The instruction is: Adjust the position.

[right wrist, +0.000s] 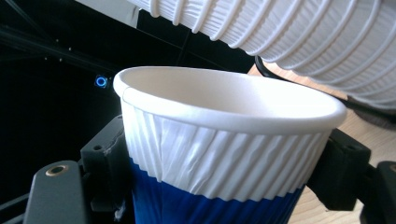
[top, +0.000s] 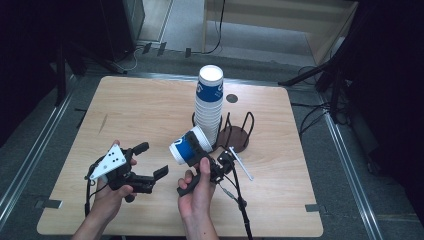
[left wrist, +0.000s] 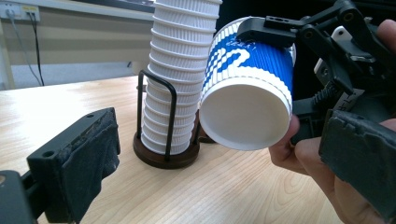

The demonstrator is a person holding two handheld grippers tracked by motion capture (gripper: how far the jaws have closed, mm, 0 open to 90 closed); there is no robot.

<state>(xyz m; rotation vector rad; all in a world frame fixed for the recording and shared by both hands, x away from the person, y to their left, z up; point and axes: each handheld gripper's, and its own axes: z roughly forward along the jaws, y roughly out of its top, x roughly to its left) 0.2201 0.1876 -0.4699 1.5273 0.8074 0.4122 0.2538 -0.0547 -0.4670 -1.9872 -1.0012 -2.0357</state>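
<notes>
1. The right gripper (top: pixel 196 150) has its jaws clamped on the ribbed wall of a blue-and-white paper cup (top: pixel 187 146), which is held tilted above the bench (top: pixel 130 107), its base toward the person and its rim toward the cup stack (top: pixel 209 102).
2. The stack stands in a dark wire holder (top: pixel 235 135) near the middle of the bench; the held cup is just beside its lower part, clear of the top.
3. The left gripper (top: pixel 150 162) hovers over the bench, left of the cup, with its jaws apart and nothing between them.
4. The step in hand looks like carrying a single cup, either just separated from the stack or on its way back to it; which one I cannot tell.
5. If it goes back, the next move calls for raising the cup above the top cup, righting it and lowering it straight in, without pushing the leaning stack.
</notes>
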